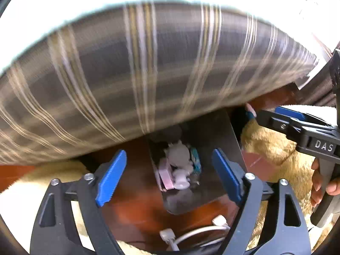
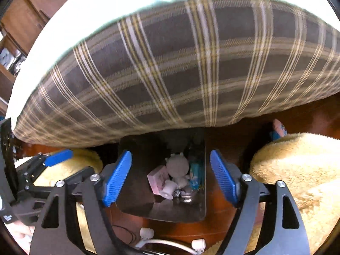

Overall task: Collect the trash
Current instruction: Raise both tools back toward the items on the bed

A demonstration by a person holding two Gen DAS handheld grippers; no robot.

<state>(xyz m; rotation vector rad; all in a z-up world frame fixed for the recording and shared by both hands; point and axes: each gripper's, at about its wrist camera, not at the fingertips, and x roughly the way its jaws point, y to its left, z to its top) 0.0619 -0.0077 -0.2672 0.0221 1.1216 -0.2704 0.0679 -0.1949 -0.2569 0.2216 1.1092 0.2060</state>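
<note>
Overhead, a plaid bedcover (image 2: 180,63) in grey with cream and yellow stripes hangs over the edge of a bed and fills the upper half of both wrist views, its hem ending just above a reddish wooden floor (image 2: 225,227). Shaggy tan rugs (image 2: 297,170) lie on the floor to either side. Between them, partly tucked beneath the cover's hem, stands a dark rectangular trash bin (image 2: 136,182), its mouth facing the cameras. Inside lies the collected trash (image 2: 176,176): a pink packet, crumpled white tissue, a pale rounded lump and a teal wrapper, heaped toward the bin's middle and right side.

The left gripper (image 1: 170,176) is held in front of the bin with its blue-padded fingers spread wide and nothing between them. The right gripper (image 2: 171,176) is likewise released, fingers apart and framing the bin. A person's hand (image 1: 320,182) shows on the right gripper's handle in the left view. White cables (image 2: 170,242) with plugs lie on the floor nearest the cameras. A small pink-and-blue object (image 2: 278,129) sits beyond the right-hand rug; what it is cannot be told.
</note>
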